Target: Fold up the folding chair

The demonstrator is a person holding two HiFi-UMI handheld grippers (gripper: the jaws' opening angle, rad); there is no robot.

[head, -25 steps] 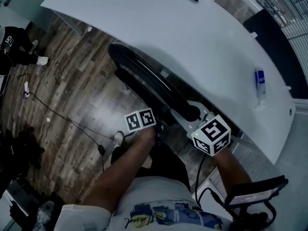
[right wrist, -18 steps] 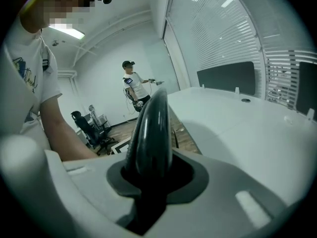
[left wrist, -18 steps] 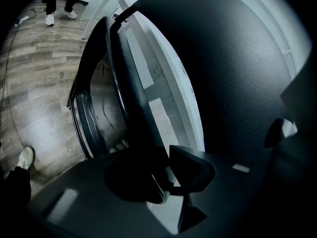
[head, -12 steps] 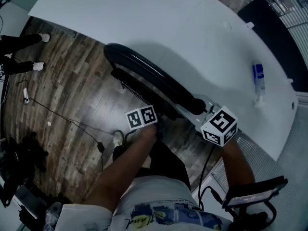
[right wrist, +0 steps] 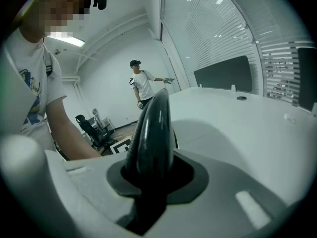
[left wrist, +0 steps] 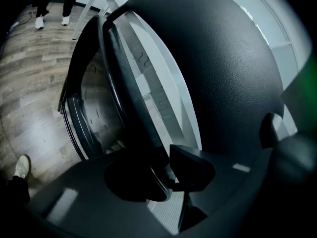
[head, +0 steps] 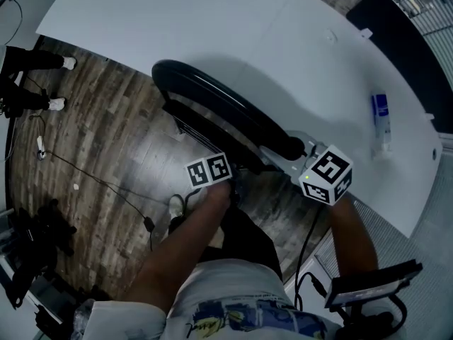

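The black folding chair (head: 219, 115) stands beside the white table, its curved backrest (left wrist: 218, 68) filling much of the left gripper view. My left gripper (head: 236, 181) is shut on a thin black edge of the chair (left wrist: 159, 175) low down, by the seat (left wrist: 94, 113). My right gripper (head: 294, 151) is shut on the narrow end of the backrest (right wrist: 151, 128), which rises straight up between its jaws. In the right gripper view the left gripper's marker cube (right wrist: 121, 145) shows behind the chair.
The white table (head: 212, 27) runs along the chair's far side, with a small bottle (head: 381, 122) near its right end. Cables (head: 92, 176) trail over the wood floor at left. A person (right wrist: 143, 86) stands in the distance, and office chairs (right wrist: 91, 128) stand nearby.
Both grippers have kept their hold. The right gripper has shifted up and right in the head view, toward the table, carrying the backrest's end with it.
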